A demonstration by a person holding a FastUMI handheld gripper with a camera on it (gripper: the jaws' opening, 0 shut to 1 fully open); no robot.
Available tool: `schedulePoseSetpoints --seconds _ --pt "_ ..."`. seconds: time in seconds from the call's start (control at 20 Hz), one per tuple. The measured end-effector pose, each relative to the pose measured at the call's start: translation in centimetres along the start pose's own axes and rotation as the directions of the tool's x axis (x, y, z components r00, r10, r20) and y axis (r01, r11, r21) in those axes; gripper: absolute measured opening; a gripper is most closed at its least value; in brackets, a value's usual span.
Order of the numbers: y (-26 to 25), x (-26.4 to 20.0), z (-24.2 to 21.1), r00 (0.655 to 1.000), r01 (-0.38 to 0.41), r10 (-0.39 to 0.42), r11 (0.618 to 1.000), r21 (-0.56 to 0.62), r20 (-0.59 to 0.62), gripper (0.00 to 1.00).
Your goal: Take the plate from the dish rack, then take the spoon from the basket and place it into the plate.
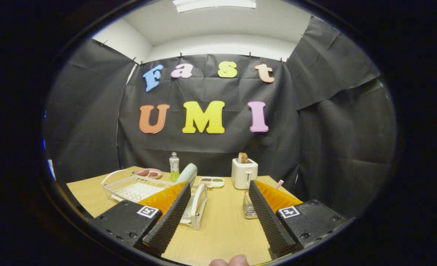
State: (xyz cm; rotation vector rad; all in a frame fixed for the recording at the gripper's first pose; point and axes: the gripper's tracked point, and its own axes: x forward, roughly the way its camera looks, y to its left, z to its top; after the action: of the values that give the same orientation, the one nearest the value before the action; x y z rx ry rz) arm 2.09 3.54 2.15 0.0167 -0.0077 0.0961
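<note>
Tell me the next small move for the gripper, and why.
Probably ease forward and toward the dish rack. The gripper is open with nothing between its fingers, above bare table, and the plate stands upright in the rack's near end, just beside one finger, so it is likely the first thing to grasp.

Claw (218, 207) wide open above worktop (222, 229), nothing between fingers. Dish rack (141, 190) with upright plate (200, 201) beyond left finger; basket (249, 207) by right finger; toaster (244, 173) further back.

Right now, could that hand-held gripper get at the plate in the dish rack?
Probably yes: the hand-held gripper is open, the plate stands upright at the rack's near end, just ahead beside one finger, with bare table between.
</note>
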Motion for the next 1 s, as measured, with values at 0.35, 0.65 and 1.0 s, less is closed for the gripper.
schedulePoseSetpoints --seconds 0.35,0.65,1.0 --pt "0.5 1.7 0.4 0.996 -0.04 0.04 0.999 0.003 -0.083 1.0" --pt "3.3 5.7 3.4 0.955 -0.155 0.153 0.988 0.014 -0.255 1.0" --pt "5.7 12.8 6.1 0.848 -0.177 0.193 0.981 0.079 -0.493 1.0"
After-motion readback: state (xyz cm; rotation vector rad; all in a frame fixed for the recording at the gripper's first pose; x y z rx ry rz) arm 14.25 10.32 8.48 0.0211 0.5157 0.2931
